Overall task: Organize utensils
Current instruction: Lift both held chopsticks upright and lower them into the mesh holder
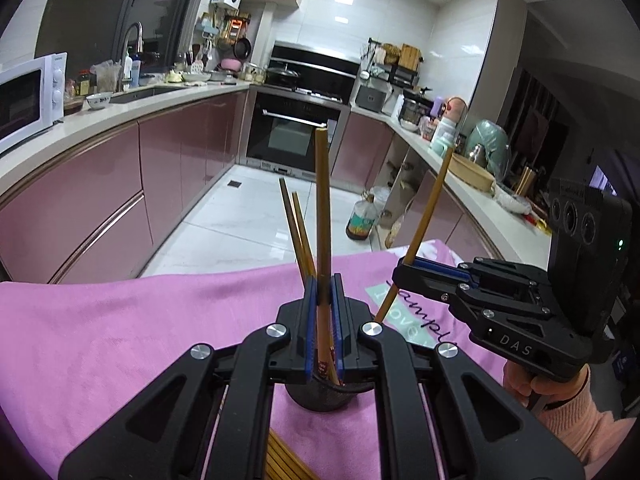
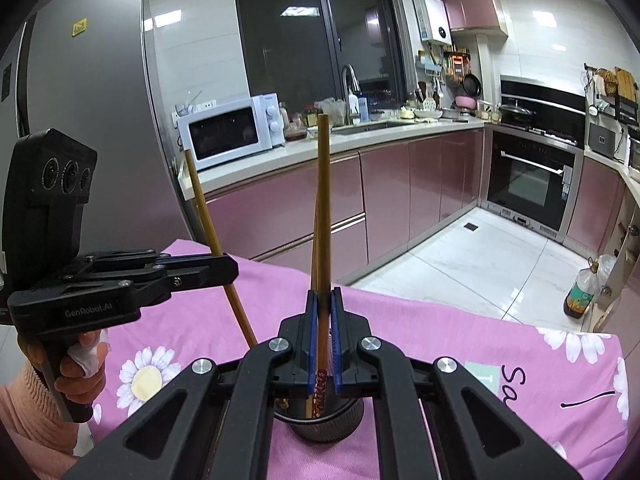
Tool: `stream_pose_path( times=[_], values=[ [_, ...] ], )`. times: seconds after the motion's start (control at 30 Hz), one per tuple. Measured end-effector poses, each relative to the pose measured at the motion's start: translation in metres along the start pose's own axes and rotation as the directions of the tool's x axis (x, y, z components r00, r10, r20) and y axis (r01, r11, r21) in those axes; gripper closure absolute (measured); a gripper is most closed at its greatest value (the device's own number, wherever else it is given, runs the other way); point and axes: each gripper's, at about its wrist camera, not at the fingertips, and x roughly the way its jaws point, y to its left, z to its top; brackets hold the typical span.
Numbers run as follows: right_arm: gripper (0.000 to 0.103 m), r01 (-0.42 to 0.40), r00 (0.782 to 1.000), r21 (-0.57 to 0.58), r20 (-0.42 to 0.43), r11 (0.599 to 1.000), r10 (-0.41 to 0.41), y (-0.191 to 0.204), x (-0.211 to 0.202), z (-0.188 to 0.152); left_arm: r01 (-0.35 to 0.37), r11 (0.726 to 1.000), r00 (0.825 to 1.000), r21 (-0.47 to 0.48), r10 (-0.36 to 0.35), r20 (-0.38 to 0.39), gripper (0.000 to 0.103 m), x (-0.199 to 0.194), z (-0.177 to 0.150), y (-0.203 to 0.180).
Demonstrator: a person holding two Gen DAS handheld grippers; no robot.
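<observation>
My left gripper [image 1: 323,286] is shut on a wooden chopstick [image 1: 321,200], upright, with its lower end in a dark round holder [image 1: 320,398] on the pink cloth [image 1: 120,340]. Two more chopsticks [image 1: 297,232] lean in the holder. My right gripper [image 2: 323,300] is shut on another chopstick [image 2: 324,200] above the same holder [image 2: 324,424]. Each gripper shows in the other's view: the right one [image 1: 404,270] holds its chopstick [image 1: 430,208] tilted, the left one [image 2: 224,266] holds its chopstick [image 2: 208,216] tilted.
Several loose chopsticks [image 1: 280,460] lie on the cloth under the left gripper. Behind are pink kitchen cabinets [image 1: 160,168], a microwave [image 2: 232,130], an oven [image 1: 292,132] and an oil bottle [image 1: 362,220] on the floor. A cluttered counter [image 1: 472,184] runs along the right.
</observation>
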Motion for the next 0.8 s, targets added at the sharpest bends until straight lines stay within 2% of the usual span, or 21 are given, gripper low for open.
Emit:
stream_pose_path(
  times=[0.53,0.8],
  values=[
    [0.098,-0.005,0.993,0.011,-0.118,1.0,0.006,-0.007,0.022,-0.005,-0.009,1.0,0.994,0.019,0.011,-0.104,0.096,0.045,0.001,0.002],
    [0.098,-0.016,0.986,0.037,-0.166,0.999,0.022,-0.012,0.039,-0.002,-0.025,0.999,0.992,0.024,0.028,-0.122,0.095,0.062,0.005,0.003]
  ],
)
